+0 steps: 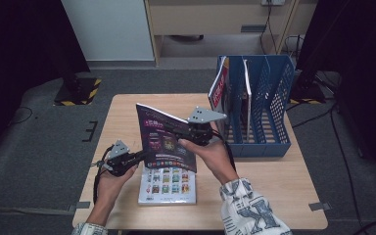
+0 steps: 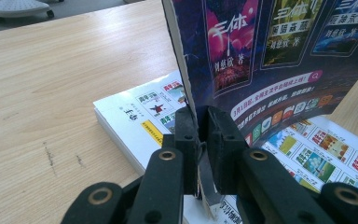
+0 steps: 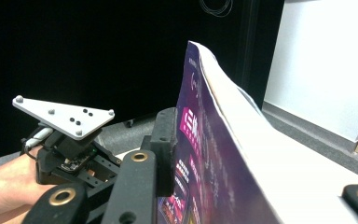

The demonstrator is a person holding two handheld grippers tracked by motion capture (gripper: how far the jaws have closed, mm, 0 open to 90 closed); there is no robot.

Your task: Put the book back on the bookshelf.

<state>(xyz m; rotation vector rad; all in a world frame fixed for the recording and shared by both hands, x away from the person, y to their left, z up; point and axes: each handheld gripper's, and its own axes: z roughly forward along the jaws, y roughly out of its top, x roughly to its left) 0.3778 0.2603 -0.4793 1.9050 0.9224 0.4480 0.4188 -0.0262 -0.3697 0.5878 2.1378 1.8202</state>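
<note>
1. My left gripper (image 2: 199, 140) is clamped tight on the lower edge of the purple magazine (image 1: 164, 137); only the pages sit between its pads. The pinch keeps the magazine upright off the table, presumably for moving it to the rack.
2. My right gripper (image 1: 176, 131) straddles the same magazine higher up, jaws partly apart. One pad (image 3: 167, 140) lies against the cover; the other jaw stands off from the white back page, so I judge no firm grip there.
3. Directly below my left fingers lies a second magazine (image 1: 167, 186), flat on the table (image 1: 122, 110).
4. Beyond my right gripper stands the blue file rack (image 1: 259, 105), already holding magazines upright.
</note>
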